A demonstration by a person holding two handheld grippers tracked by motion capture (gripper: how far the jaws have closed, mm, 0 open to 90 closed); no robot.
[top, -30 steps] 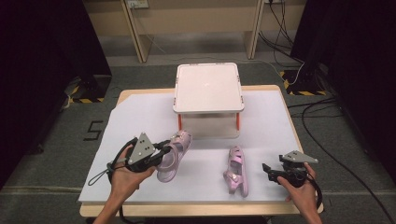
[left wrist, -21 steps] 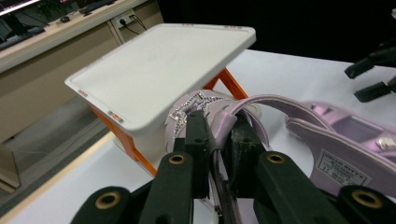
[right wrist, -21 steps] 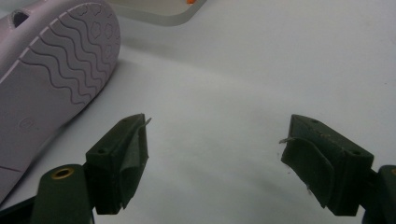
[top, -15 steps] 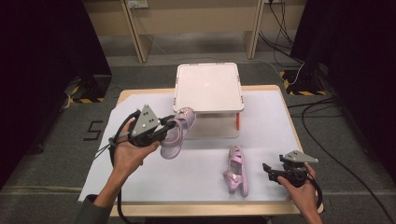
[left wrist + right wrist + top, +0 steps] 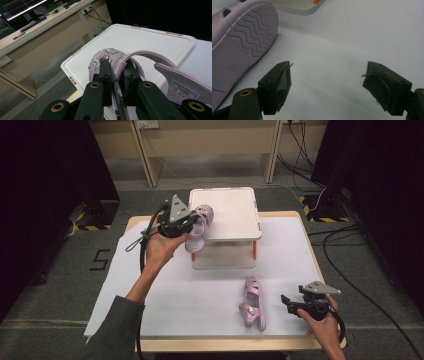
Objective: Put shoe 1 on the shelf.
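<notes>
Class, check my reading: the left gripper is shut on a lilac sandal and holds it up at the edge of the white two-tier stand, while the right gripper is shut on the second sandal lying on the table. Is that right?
Not quite. The right gripper is open, with nothing between its jaws; the second sandal lies beside it on the table, as the right gripper view shows. The rest holds: the left gripper is shut on a lilac sandal at the white stand.

The left gripper [image 5: 192, 222] is raised at the far left on an outstretched forearm, jaws clamped tight. The right gripper [image 5: 289, 303] rests low at the near right, jaws spread wide apart.
</notes>
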